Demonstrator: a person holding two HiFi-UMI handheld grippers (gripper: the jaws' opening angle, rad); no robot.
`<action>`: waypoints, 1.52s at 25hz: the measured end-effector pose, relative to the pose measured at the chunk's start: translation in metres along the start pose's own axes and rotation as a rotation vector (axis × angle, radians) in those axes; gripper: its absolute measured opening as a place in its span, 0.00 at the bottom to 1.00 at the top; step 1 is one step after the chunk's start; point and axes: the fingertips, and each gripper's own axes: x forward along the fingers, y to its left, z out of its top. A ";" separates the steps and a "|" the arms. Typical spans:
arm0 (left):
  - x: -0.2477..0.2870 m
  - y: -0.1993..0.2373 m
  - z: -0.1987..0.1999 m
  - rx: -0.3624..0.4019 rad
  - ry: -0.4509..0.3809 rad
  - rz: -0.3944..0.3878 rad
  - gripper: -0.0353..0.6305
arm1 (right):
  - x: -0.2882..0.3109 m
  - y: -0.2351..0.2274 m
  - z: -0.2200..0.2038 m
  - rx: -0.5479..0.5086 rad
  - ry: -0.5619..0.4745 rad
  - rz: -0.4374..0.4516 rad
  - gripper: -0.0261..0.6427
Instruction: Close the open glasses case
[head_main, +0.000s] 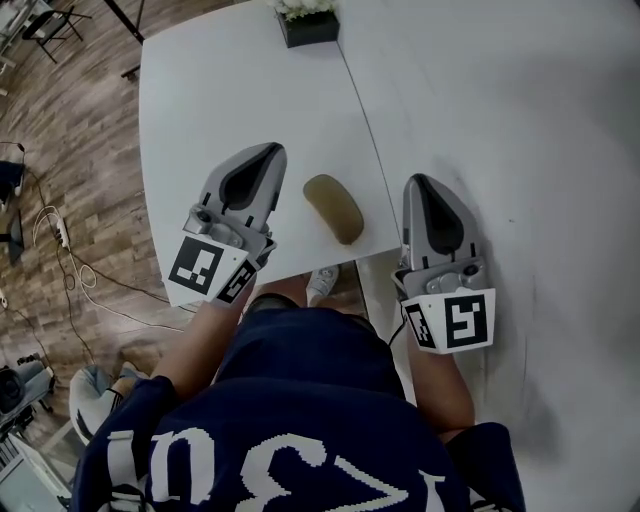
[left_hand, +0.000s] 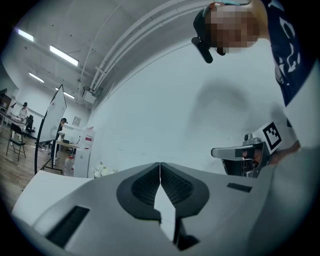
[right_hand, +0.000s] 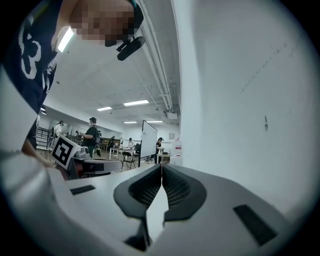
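An olive-brown glasses case (head_main: 333, 207) lies on the white table (head_main: 220, 90) near its front edge; it reads as one smooth oval with no lid standing up. My left gripper (head_main: 268, 151) rests to its left, pointing away from me, jaws shut and empty. My right gripper (head_main: 418, 181) is to the case's right on the neighbouring table, also shut with nothing in it. Neither touches the case. In the left gripper view the pads (left_hand: 150, 185) meet along one line, and the right gripper (left_hand: 241, 153) shows at the side. The right gripper view shows its pads (right_hand: 172, 187) closed together.
A black box of white flowers (head_main: 307, 22) stands at the far table edge. A seam (head_main: 362, 110) runs between the two white tables. Wooden floor with cables and a power strip (head_main: 60, 232) lies left. A shoe (head_main: 321, 283) shows below the front edge.
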 end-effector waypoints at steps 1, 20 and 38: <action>0.003 -0.002 -0.004 -0.007 0.009 -0.002 0.08 | -0.001 0.000 -0.005 0.005 0.012 0.006 0.08; 0.047 -0.041 -0.160 -0.093 0.378 -0.235 0.08 | -0.048 0.025 -0.223 0.245 0.574 -0.088 0.08; 0.045 -0.075 -0.246 0.025 0.601 -0.356 0.08 | -0.063 0.068 -0.315 0.221 0.835 0.033 0.09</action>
